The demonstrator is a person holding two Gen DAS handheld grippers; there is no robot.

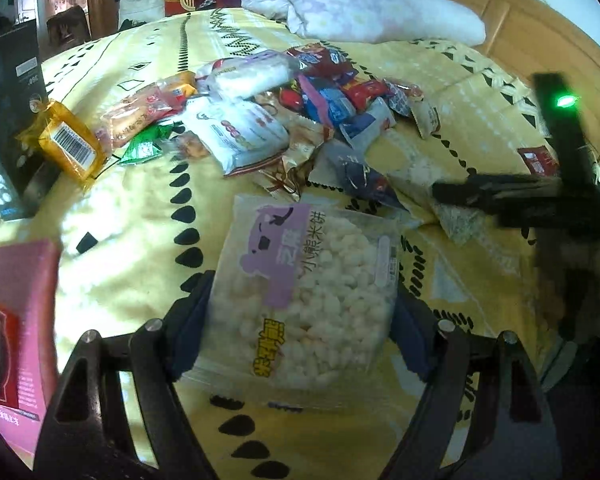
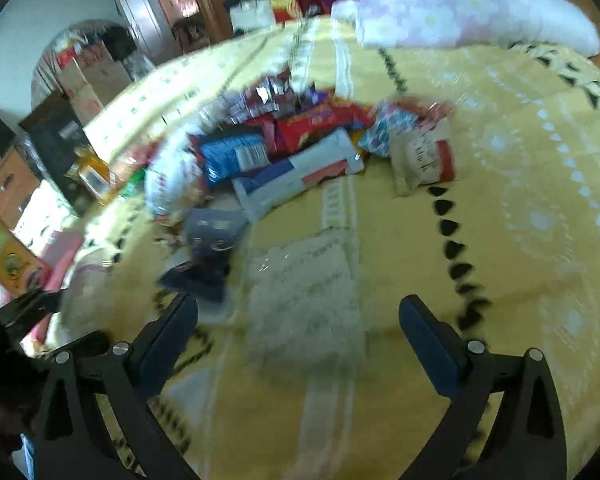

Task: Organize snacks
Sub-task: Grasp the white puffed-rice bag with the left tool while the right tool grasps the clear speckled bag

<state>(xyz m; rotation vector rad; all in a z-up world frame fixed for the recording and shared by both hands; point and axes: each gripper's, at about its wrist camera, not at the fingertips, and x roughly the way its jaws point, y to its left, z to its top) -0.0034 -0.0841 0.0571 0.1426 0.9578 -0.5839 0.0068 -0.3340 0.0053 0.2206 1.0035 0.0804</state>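
The right wrist view is smeared by blur, so most wrappers in the snack pile (image 2: pixel 284 148) cannot be read there, and a pale packet (image 2: pixel 304 292) lying on the bed (image 2: pixel 520 320) ahead of the right tool (image 2: pixel 298 336) is only a grainy patch. That tool is released, its fingers wide apart over the yellow patterned bedcover with nothing between them. In the left wrist view the left tool (image 1: pixel 300 320) is clenched on a clear bag of rice cakes (image 1: pixel 312 300), one pad pressing each side edge; the bag's lower end runs out of sight behind the tool's frame. White puffed pieces fill the bag under a purple bear label. Beyond it the snack pile sits mid-bed, with white packs, red and blue wrappers overlapping so that several are half buried. A yellow packet (image 1: pixel 70 144) leans against a black box (image 1: pixel 12 120) at the left edge, touching it. A pink box (image 1: pixel 16 320) is cut off by the frame. A pillow (image 1: pixel 380 8) lies at the far end.
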